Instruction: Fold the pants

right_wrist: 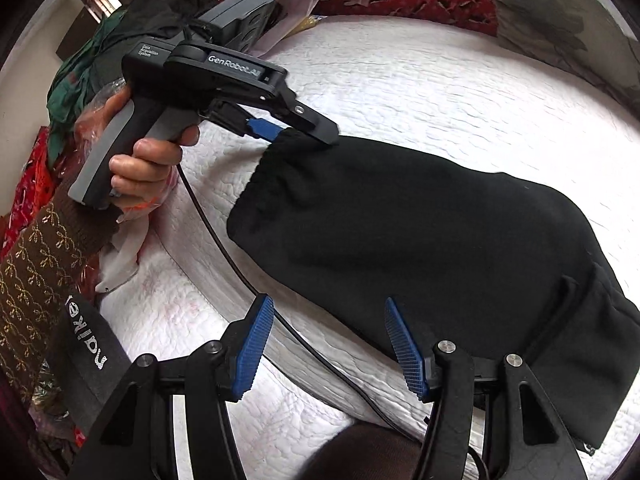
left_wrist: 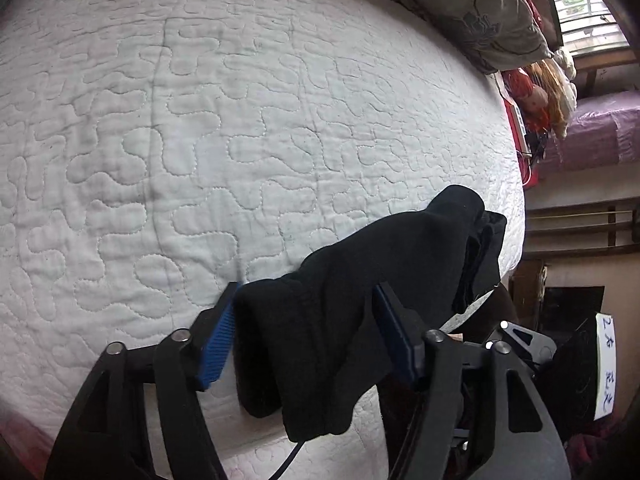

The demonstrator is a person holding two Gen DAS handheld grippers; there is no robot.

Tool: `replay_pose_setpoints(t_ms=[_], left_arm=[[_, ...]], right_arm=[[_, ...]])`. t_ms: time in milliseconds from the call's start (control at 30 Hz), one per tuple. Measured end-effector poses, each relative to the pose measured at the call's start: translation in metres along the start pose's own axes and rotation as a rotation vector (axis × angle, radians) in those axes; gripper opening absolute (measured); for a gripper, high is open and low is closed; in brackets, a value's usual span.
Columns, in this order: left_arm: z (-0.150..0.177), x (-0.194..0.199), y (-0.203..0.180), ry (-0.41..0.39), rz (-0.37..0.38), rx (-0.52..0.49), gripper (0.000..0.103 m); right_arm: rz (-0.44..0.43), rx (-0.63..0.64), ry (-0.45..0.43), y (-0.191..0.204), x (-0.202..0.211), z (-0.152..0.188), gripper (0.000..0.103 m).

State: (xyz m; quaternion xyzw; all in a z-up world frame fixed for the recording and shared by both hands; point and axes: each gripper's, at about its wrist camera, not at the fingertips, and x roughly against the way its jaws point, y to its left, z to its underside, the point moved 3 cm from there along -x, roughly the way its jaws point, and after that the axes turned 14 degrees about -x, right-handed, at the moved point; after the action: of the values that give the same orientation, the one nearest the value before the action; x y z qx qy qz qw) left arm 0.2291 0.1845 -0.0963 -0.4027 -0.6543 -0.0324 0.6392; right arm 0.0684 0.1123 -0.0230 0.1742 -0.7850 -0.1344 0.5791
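The black pants (right_wrist: 420,240) lie folded on the white quilted bed (right_wrist: 440,92), near its front edge. In the left wrist view the pants (left_wrist: 360,292) fill the space between my left gripper's (left_wrist: 306,312) blue pads (left_wrist: 218,344), which stand wide apart around the folded end without pinching it. The right wrist view shows the left gripper (right_wrist: 296,130) at the pants' far left corner, held in a hand. My right gripper (right_wrist: 326,344) is open and empty, just above the pants' near edge.
A patterned pillow (left_wrist: 472,4) lies at the bed's far side. Piled clothes and red fabric (right_wrist: 72,92) sit left of the bed. A black cable (right_wrist: 224,248) runs across the quilt. A doll (left_wrist: 540,96) and furniture stand past the bed's right edge.
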Motion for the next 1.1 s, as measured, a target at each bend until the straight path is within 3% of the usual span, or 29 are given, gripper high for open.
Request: replay_pose_setpoints(t_ms=[33, 100, 167, 400, 633, 667, 733, 767, 800, 967, 1100], left_arm=[[0.001, 0.004, 0.001, 0.011, 0.037, 0.03, 0.034], [0.003, 0.009, 0.004, 0.025, 0.084, 0.105, 0.032], [0.003, 0.008, 0.004, 0.041, 0.053, 0.13, 0.031], [0.005, 0.005, 0.022, 0.051, 0.075, 0.232, 0.031], [0.015, 0.007, 0.044, -0.003, 0.178, 0.387, 0.03], [0.018, 0.008, 0.045, -0.02, 0.188, 0.409, 0.028], [0.024, 0.009, 0.046, -0.054, 0.215, 0.464, 0.027], [0.028, 0.01, 0.045, -0.076, 0.236, 0.493, 0.025], [0.031, 0.011, 0.042, -0.094, 0.254, 0.511, 0.025], [0.04, 0.026, 0.023, -0.163, 0.303, 0.567, 0.024], [0.039, 0.023, 0.022, -0.137, 0.235, 0.6, 0.024]], right_arm=[[0.004, 0.008, -0.001, 0.005, -0.002, -0.001, 0.061], [0.012, 0.033, -0.008, 0.015, -0.005, -0.003, 0.061], [0.028, 0.064, -0.027, 0.029, -0.01, -0.004, 0.061], [0.124, 0.13, -0.055, 0.074, -0.049, -0.011, 0.061], [0.208, 0.152, -0.083, 0.082, -0.086, -0.02, 0.058], [0.204, 0.153, -0.098, 0.079, -0.085, -0.022, 0.047], [0.16, 0.141, -0.089, 0.071, -0.079, -0.026, 0.041], [0.155, 0.133, -0.084, 0.068, -0.075, -0.028, 0.031], [0.143, 0.125, -0.079, 0.065, -0.07, -0.029, 0.029], [0.044, 0.074, -0.093, 0.051, -0.033, -0.032, 0.027], [0.01, 0.05, -0.117, 0.041, -0.017, -0.032, 0.028]])
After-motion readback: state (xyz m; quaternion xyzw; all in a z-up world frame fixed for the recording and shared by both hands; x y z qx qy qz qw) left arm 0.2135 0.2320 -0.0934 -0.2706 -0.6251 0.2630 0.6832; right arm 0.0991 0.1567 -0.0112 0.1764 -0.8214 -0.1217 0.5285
